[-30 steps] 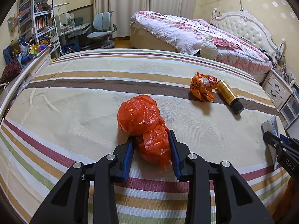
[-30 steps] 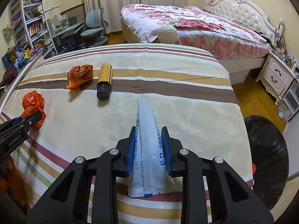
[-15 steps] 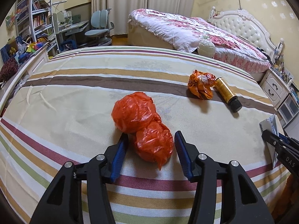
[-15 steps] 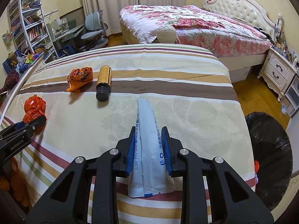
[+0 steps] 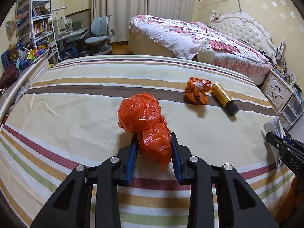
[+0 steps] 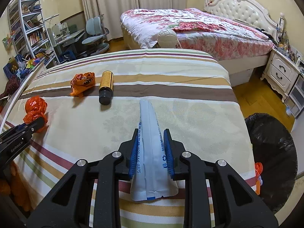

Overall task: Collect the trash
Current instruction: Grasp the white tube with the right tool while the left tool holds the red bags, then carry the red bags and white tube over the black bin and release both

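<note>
On the striped bed (image 5: 76,95), my left gripper (image 5: 154,148) clamps the red bag (image 5: 146,121) at centre frame; my right gripper (image 6: 151,148) pinches the white packet (image 6: 150,142). The crumpled wrapper (image 6: 82,82) and bottle (image 6: 106,87), upper left, await collecting.

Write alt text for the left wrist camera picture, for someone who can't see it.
The left gripper pinches a crumpled orange plastic bag lying on a striped bedspread. Farther off lie an orange wrapper and a gold bottle; the right gripper shows at the right edge.
</note>
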The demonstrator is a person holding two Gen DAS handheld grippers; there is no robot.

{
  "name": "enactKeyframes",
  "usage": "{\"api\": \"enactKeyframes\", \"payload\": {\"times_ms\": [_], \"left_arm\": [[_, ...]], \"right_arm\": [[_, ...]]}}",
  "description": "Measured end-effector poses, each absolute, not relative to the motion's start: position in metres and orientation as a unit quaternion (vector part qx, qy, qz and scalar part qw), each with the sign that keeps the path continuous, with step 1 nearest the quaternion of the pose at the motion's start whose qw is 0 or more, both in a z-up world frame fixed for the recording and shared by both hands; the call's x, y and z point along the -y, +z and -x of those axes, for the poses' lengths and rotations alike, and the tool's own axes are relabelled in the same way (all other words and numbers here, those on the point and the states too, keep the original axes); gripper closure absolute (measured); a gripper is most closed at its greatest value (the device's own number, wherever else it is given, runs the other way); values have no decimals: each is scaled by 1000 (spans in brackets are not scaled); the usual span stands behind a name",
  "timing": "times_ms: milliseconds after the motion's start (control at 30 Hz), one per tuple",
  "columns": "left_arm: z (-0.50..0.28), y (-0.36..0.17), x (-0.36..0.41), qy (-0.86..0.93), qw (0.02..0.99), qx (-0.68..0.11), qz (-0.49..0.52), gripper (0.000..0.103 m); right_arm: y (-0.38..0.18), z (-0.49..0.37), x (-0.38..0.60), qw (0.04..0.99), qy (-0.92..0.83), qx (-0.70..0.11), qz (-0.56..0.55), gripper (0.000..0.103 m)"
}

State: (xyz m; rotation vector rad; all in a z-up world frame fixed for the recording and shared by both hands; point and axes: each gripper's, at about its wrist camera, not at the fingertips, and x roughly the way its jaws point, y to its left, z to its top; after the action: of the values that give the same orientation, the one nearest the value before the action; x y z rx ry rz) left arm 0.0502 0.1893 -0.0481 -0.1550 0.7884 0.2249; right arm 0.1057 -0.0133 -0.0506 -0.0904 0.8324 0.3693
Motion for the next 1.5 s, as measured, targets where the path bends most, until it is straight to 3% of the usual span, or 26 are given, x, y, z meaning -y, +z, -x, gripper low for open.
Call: {"api": "enactKeyframes", "payload": {"times_ms": [900,1500], "left_arm": [[-54,-11,-20,-26,947,-320,1,70],[-92,-11,93,-104,945,-305,-49,69]], "right_arm": [[-4,-71,138,942,56,-328,26,78],[-12,-89,226,945,-15,-326,-3,78]]}}
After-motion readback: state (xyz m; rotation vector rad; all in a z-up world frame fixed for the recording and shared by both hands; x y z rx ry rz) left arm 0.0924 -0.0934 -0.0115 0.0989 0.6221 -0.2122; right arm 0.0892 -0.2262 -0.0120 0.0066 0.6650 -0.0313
